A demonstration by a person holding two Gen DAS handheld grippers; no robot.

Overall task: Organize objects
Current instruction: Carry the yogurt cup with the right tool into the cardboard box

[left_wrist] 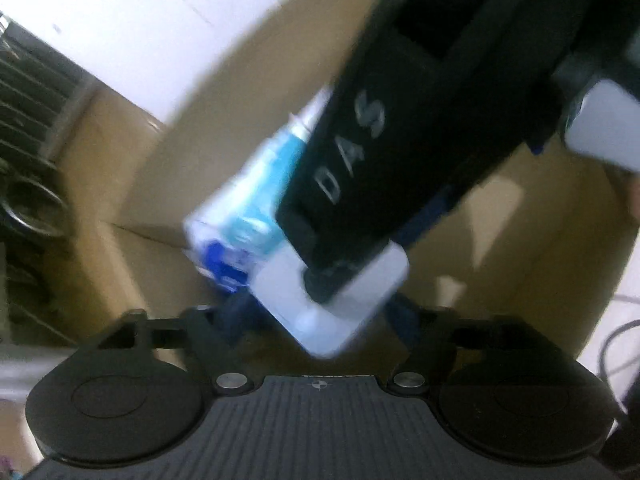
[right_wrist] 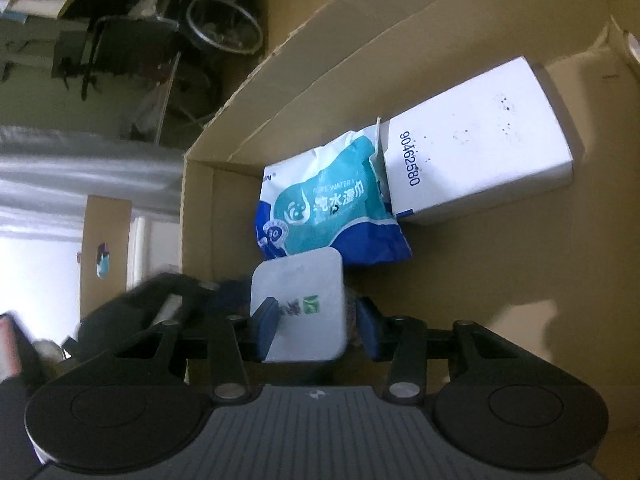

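My right gripper [right_wrist: 316,328] is shut on a small white square box [right_wrist: 300,304] with a green mark, its blue fingers [right_wrist: 266,328] pressing on both sides. It hangs low inside a cardboard box [right_wrist: 500,280]. Just beyond it lie a blue and teal wet-wipe pack [right_wrist: 328,208] and a white carton [right_wrist: 480,140]. The left wrist view is blurred. There the same white box [left_wrist: 332,304] hangs from the black body marked DAS [left_wrist: 360,140], and my left gripper [left_wrist: 320,314] stands open around it, with the wipe pack [left_wrist: 248,216] behind.
The cardboard box has raised flaps [right_wrist: 320,60] on the far side. A black-gloved hand [right_wrist: 140,308] is at the box's left wall. A metal bowl [right_wrist: 224,28] and dark clutter lie outside to the upper left. A blurred white shape [left_wrist: 604,128] is at the right.
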